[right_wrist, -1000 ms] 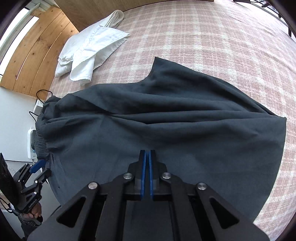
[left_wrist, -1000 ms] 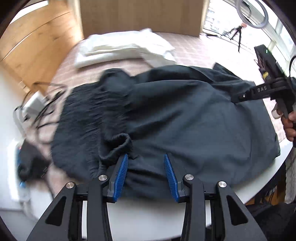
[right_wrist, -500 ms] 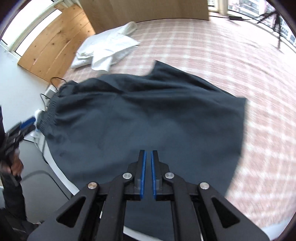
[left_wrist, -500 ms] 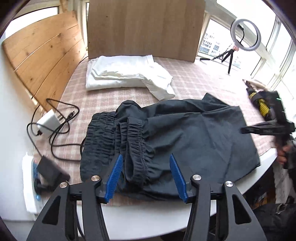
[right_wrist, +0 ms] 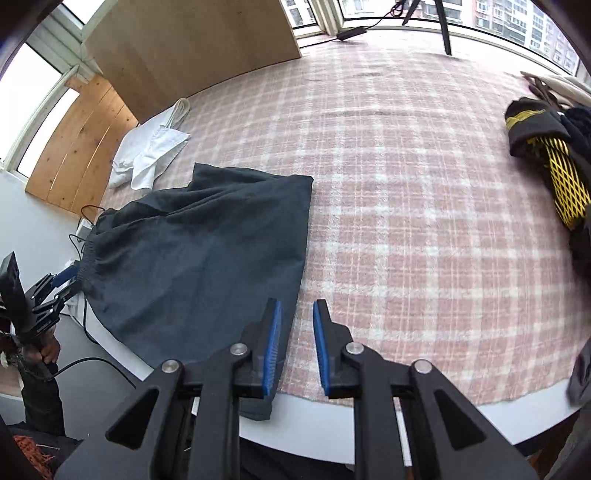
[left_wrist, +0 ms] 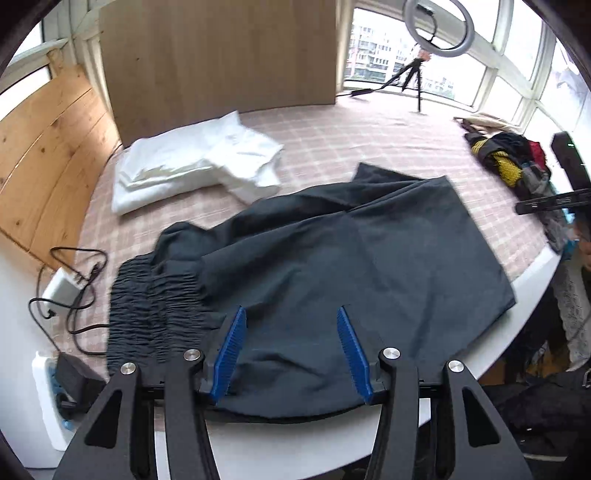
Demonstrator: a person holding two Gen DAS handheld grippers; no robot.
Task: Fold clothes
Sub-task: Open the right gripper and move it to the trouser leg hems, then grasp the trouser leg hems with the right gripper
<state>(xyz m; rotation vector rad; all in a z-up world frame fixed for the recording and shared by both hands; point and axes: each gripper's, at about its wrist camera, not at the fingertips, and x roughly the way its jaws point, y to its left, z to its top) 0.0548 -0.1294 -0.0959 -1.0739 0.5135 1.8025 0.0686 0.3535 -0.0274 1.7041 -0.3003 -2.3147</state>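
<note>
1. The left hand-held gripper [left_wrist: 291, 350] hangs above the near edge of the dark shorts [left_wrist: 332, 273], its blue pads [left_wrist: 231, 345] spread apart with nothing pinched between them; the cloth lies flat beneath, not lifted.
2. The right hand-held gripper [right_wrist: 297, 343] has just been opening its jaws: a narrow gap now shows between the pads [right_wrist: 273, 347], and nothing sits in it. It is released, poised over the plaid cover just beside the hem side of the shorts [right_wrist: 195, 254].
3. The shorts lie folded lengthwise on the tabletop [left_wrist: 288, 443], gathered elastic waistband [left_wrist: 155, 310] toward the left, leg hems toward the right, near edge reaching the rim of the tabletop.
4. A pink and white plaid cloth [right_wrist: 406, 177] covers the surface under the shorts.
5. Beyond the shorts, a folded white garment [left_wrist: 192, 166] rests near the wooden boards [left_wrist: 48, 155].
6. Left of the waistband lie a white charger with black cables [left_wrist: 66, 284] and a power strip [left_wrist: 48, 398].
7. At the right side sits a heap of dark and yellow clothes [right_wrist: 554, 155].
8. A ring light on a tripod [left_wrist: 436, 33] stands by the windows.
</note>
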